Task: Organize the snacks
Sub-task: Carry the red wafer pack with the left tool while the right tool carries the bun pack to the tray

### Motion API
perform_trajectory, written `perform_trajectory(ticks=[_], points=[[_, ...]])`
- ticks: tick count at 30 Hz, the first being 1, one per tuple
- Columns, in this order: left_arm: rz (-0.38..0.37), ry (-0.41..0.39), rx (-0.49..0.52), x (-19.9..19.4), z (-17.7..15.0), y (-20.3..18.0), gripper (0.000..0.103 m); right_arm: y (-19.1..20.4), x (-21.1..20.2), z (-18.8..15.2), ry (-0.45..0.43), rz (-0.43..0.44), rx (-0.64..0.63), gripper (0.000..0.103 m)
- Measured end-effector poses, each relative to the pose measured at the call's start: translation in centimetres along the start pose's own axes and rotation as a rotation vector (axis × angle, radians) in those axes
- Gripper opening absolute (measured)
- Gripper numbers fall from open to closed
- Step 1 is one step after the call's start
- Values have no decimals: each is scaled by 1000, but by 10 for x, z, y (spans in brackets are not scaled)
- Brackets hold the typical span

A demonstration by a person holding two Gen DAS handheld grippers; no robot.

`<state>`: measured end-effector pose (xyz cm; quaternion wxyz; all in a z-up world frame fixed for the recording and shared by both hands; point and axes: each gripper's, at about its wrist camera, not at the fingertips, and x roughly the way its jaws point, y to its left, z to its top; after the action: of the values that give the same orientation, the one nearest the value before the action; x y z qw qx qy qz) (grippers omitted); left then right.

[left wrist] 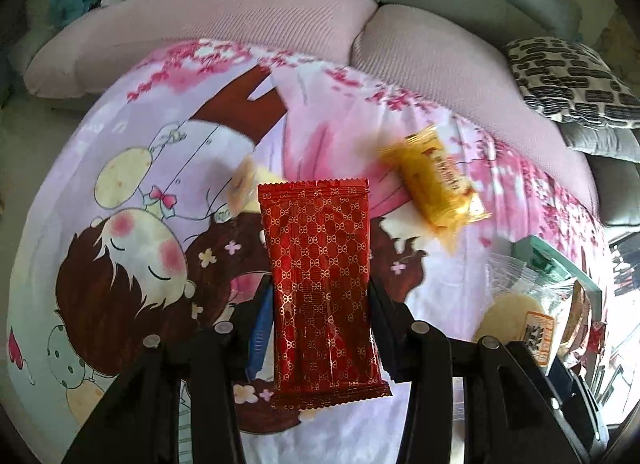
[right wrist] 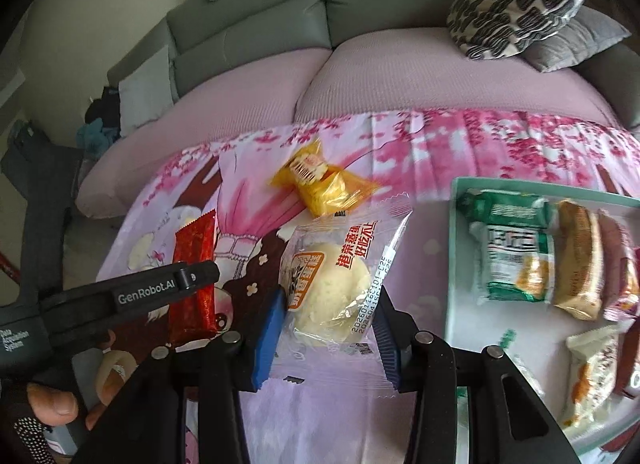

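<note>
Behind my bench's pink cartoon-print cloth [left wrist: 120, 167] sits a pink-cushioned grey sofa [right wrist: 400, 75]. Upper centre, a yellow wrapped candy [right wrist: 324, 183] lies loose; a pale green tray [right wrist: 456, 264] of snacks fills the right. My left gripper [left wrist: 320, 304] clamps a red patterned sachet [left wrist: 320, 288]; my right gripper [right wrist: 328, 316] clamps a clear-wrapped white bun [right wrist: 332, 292].

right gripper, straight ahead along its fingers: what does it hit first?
Apart from the clear-wrapped bun the right gripper already clamps, likely the yellow snack packet lying on the cartoon-print cloth just beyond. Depth is unclear; it may meet the cloth first.
</note>
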<state>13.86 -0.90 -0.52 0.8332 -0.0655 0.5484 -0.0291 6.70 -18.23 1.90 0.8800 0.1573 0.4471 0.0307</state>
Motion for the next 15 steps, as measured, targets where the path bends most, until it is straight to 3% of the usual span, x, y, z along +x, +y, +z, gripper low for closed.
perform_trajectory(ticks=[7, 15], points=[[-40, -41, 95, -17, -5, -42, 47, -41, -39, -2, -71, -66, 88, 46], [-113, -75, 250, -38, -27, -103, 47, -116, -77, -10, -133, -146, 260, 46]])
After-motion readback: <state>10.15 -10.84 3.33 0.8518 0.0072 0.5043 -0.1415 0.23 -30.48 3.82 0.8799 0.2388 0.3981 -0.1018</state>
